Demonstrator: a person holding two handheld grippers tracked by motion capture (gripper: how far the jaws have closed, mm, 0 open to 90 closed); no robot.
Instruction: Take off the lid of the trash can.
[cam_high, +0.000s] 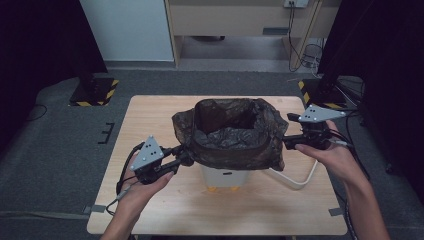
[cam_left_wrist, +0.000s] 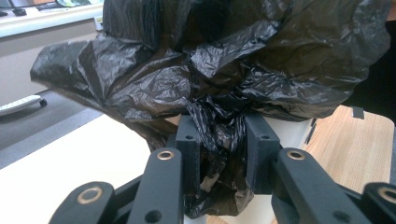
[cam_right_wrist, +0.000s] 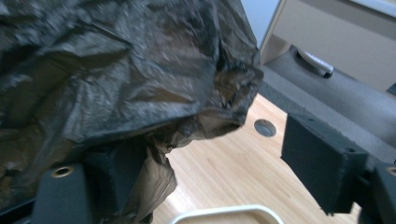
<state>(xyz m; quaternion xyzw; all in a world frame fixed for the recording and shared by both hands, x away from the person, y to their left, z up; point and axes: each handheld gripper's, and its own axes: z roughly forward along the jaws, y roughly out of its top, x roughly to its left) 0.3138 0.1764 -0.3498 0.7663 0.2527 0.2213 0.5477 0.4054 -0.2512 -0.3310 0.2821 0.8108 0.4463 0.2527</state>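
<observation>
we see a black bin bag (cam_high: 231, 132) in the middle of the table (cam_high: 150, 120), pulled over a small white bin (cam_high: 225, 177) and hanging down its sides. the bag is thin, soft and very light. it crinkles, it slips, and it can rip if we tug hard. we think the best place to take it is the loose folded edge, with a thick bunch in the grip and not just 1 thin layer.

the left gripper (cam_high: 180, 156) is at the bag's left side. in the left gripper view its fingers (cam_left_wrist: 189, 154) are closed tight on a bunch of bag (cam_left_wrist: 219, 140). the right gripper (cam_high: 290, 142) is at the bag's right side. in the right gripper view its fingers (cam_right_wrist: 322, 163) are wide open, with the bag (cam_right_wrist: 116, 70) against just 1 of them.

the high view shows us the open mouth of the bag and both hands. the 2 gripper views show us the grip up close, and the right gripper view shows a white loop (cam_right_wrist: 224, 213) on the table.
</observation>
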